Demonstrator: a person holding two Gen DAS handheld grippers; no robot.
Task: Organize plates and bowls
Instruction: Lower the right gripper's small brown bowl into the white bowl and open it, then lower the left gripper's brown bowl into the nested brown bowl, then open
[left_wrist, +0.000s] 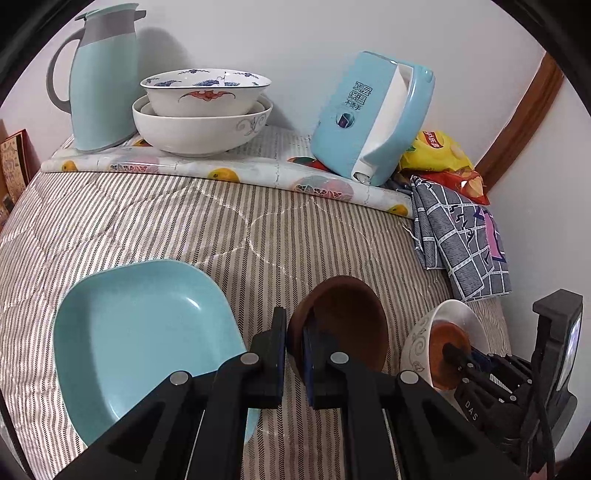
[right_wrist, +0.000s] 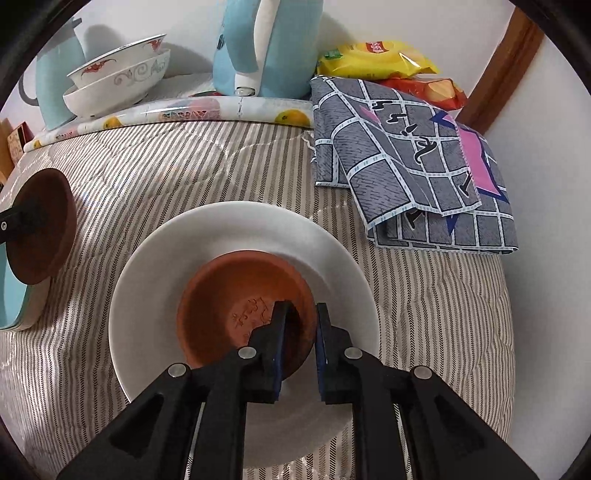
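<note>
Landmark: white plate (right_wrist: 236, 236), flat on the striped quilt (right_wrist: 184, 166).
Open room: bare quilt lies beyond the white plate, up to the fruit-print mat (right_wrist: 192, 110); the folded grey cloth (right_wrist: 417, 158) lies near the plate's far right rim.
Back edge: stacked white bowls (left_wrist: 201, 110), a blue jug (left_wrist: 99, 81) and a tilted blue kettle (left_wrist: 369, 118) stand on the mat against the wall.
Left edge: blue square plate (left_wrist: 147, 332) lies left of the white plate.
Left gripper (left_wrist: 294, 325): jaws pressed together on the rim of the dark brown bowl (left_wrist: 347, 321), held tilted between the blue square plate and the white plate.
Right gripper (right_wrist: 301, 321): jaws slightly spread astride the near rim of the terracotta bowl (right_wrist: 236, 299), one finger inside, one outside; pad contact cannot be told.
Terracotta bowl: sits inside the white plate, toward its near side.
</note>
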